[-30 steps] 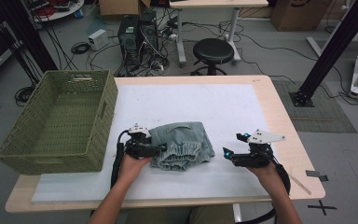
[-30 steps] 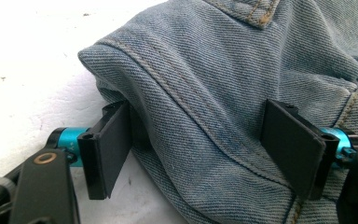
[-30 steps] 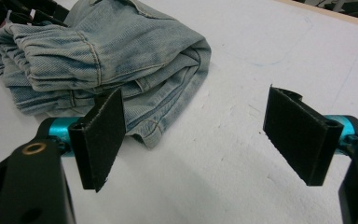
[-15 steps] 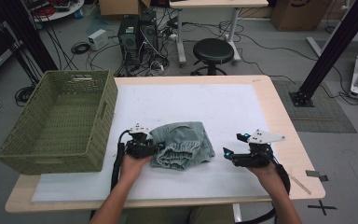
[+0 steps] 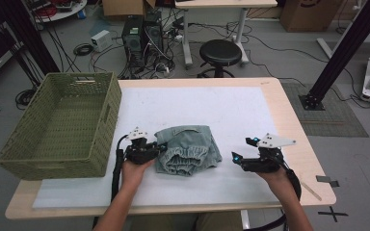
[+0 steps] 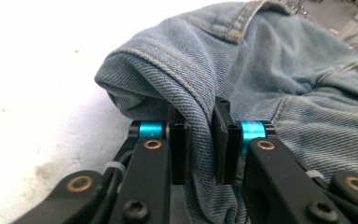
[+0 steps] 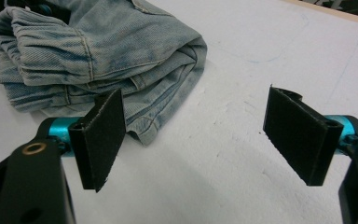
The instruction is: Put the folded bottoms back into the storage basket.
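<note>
Black tools (image 6: 199,140), cyan collars, brass rivets

The left gripper (image 5: 160,148) lay low and pointed sideways toward the other hand. Its fingers (image 6: 179,140) had just been closing, and they pinched a fold of blue cloth (image 6: 200,112) between them. The left hand (image 5: 136,169) held it from behind, with the forearm coming up from below. The right gripper (image 5: 243,150) sat apart, pointing back at the left one. Its fingers (image 7: 100,137) stood wide open with nothing between them.

Dim room, soft shadows, blurred foreground
</note>
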Action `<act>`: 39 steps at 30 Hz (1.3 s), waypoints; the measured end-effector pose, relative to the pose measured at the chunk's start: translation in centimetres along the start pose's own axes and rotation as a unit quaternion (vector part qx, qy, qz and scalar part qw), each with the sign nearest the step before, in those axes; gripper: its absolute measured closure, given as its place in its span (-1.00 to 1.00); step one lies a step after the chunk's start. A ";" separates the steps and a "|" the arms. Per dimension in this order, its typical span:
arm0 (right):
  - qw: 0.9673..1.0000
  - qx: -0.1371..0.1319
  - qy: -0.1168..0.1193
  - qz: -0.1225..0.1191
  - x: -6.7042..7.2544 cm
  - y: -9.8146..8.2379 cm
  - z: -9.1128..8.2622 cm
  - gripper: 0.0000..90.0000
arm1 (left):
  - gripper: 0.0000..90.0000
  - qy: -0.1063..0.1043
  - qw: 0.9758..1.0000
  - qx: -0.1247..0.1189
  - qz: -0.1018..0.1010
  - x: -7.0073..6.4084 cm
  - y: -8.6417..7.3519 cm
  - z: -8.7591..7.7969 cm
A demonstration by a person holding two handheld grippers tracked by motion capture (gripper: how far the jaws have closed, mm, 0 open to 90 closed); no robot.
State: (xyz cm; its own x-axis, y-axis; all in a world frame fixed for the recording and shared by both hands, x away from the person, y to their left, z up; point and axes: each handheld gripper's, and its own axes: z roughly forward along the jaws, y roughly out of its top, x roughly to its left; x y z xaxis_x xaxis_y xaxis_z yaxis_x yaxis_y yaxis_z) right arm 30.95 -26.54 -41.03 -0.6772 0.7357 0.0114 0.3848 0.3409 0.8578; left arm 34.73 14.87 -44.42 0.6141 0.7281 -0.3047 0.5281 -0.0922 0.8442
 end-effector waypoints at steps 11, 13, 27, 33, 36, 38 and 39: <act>1.000 0.001 0.000 0.000 0.2 0.0 0.0 -0.52 | -0.06 0.009 0.997 0.043 -0.056 0.6 -0.5 1.1; 1.000 0.002 -0.001 -0.001 0.1 0.0 0.0 -0.52 | -0.08 0.007 0.997 0.051 -0.051 0.4 -0.4 1.5; 1.000 -0.001 -0.004 -0.002 0.0 0.1 -0.3 -0.52 | 0.62 0.032 0.998 0.054 -0.001 -0.8 -0.1 2.4; 1.000 0.001 -0.006 0.001 -0.1 -0.1 -0.3 -0.52 | 0.75 0.025 0.999 0.025 -0.004 -0.9 -0.3 1.7; 1.000 0.002 -0.005 0.002 -0.2 -0.2 -0.1 -0.52 | 0.76 0.013 1.000 0.004 -0.003 -1.0 -0.1 1.2; 1.000 0.004 -0.005 0.003 -0.2 -0.3 0.0 -0.52 | 0.77 0.002 1.000 -0.014 -0.001 -1.1 0.1 0.8; 1.000 0.003 -0.005 0.003 -0.2 -0.3 0.0 -0.52 | 0.77 -0.004 1.000 -0.023 0.002 -1.2 0.3 0.6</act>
State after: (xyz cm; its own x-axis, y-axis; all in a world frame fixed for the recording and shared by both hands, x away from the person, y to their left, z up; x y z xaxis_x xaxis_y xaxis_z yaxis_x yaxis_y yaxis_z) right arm 30.97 -26.79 -41.27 -0.6695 0.7428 0.0114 0.3925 0.3407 0.8543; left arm 34.54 13.56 -44.04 0.6208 0.7226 -0.3041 0.4982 -0.0641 0.8647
